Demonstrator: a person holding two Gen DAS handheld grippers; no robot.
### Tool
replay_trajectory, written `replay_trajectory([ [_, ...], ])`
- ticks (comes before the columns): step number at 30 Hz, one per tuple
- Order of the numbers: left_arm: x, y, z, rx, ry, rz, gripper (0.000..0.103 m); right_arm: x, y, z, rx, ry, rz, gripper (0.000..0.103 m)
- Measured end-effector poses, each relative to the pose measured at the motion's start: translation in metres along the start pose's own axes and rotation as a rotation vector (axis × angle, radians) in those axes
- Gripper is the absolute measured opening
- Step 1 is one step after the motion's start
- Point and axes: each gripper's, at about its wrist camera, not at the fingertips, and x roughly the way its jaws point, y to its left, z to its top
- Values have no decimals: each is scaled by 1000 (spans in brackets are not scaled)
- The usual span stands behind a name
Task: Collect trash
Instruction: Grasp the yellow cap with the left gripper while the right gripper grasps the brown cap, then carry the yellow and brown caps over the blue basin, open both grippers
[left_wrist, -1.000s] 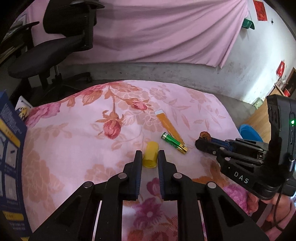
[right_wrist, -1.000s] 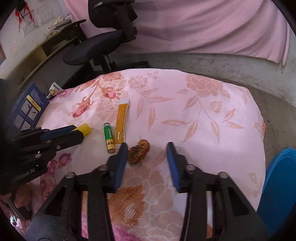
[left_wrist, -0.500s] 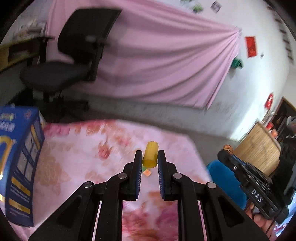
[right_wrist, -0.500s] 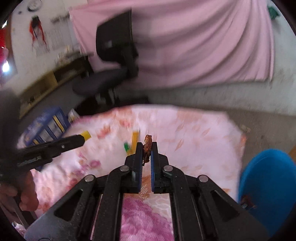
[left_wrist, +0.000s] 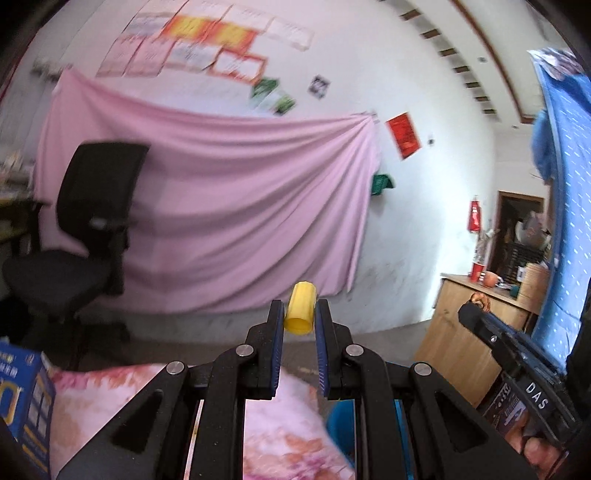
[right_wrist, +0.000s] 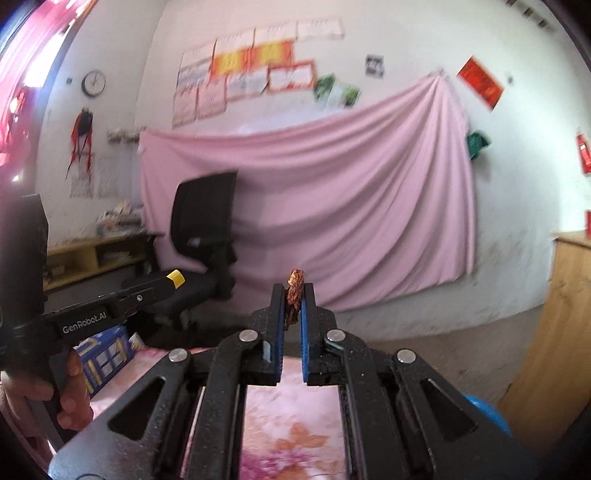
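My left gripper (left_wrist: 299, 314) is shut on a small yellow cap (left_wrist: 301, 308) and holds it up in the air, high above the pink floral cloth (left_wrist: 110, 398). My right gripper (right_wrist: 294, 299) is shut on a crumpled brown wrapper (right_wrist: 294, 290), also raised well above the cloth (right_wrist: 291, 435). In the left wrist view the right gripper (left_wrist: 476, 306) shows at the right with the wrapper at its tip. In the right wrist view the left gripper (right_wrist: 173, 280) shows at the left with the yellow cap (right_wrist: 175, 277). The battery and orange strip are out of view.
A blue bin (left_wrist: 343, 424) sits low beside the cloth, its edge also in the right wrist view (right_wrist: 487, 417). A blue box (left_wrist: 22, 406) stands at the left. A black office chair (left_wrist: 74, 236), a wooden cabinet (left_wrist: 461, 332) and a hanging pink sheet (left_wrist: 221, 206) lie beyond.
Both grippers have risen and tilted upward with their items, so the cloth has dropped to the bottom of both views. One second ago the right gripper was open around the wrapper.
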Motion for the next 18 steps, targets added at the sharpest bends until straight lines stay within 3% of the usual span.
replay_trajectory([
  [7,0,-60,-5,87,-73,-61,13,-53,-24,8,-27,-135,-135,36],
  [18,32,-114,-31,142,-2,-153,13,-88,-77,-5,21,-135,-276,37],
])
